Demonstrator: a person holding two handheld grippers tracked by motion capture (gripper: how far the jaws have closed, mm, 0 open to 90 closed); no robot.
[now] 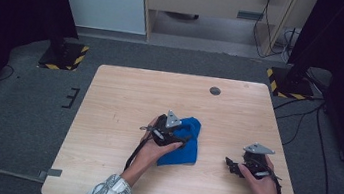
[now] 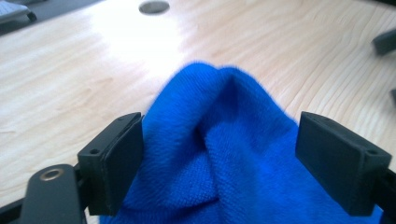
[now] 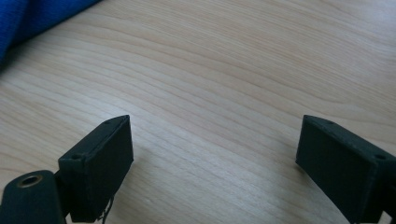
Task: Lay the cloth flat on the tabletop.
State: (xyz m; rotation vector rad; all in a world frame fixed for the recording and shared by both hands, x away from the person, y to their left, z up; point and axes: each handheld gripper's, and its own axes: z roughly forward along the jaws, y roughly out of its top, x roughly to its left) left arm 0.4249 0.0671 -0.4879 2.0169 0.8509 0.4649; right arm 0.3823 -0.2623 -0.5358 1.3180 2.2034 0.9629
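So the blue cloth (image 1: 181, 143) was sitting bunched up near the middle of the tabletop (image 1: 124, 96), a bit toward the near side, folded over into a lumpy pile rather than lying flat. The left gripper (image 1: 174, 138) was right over it, jaws spread wide with the cloth humped up between them. In the left gripper view the fabric (image 2: 219, 154) brushed against the left pad and stood clear of the right one, so nothing was actually pinched. The right gripper (image 1: 232, 165) hung out well off to the right of the cloth, jaws wide too, nothing between them but bare wood (image 3: 224, 84).

My read is that the cloth had been set down and a fresh grab was next, probably to fold or straighten it. If I were doing it, I'd skip the fat hump in the middle, since that just catches several layers at once and drags the whole wad. Better to slide to an edge or corner, get low to the tabletop, pinch a single layer, and bring the right one in on the other corner so the cloth pulls flat instead of twisting
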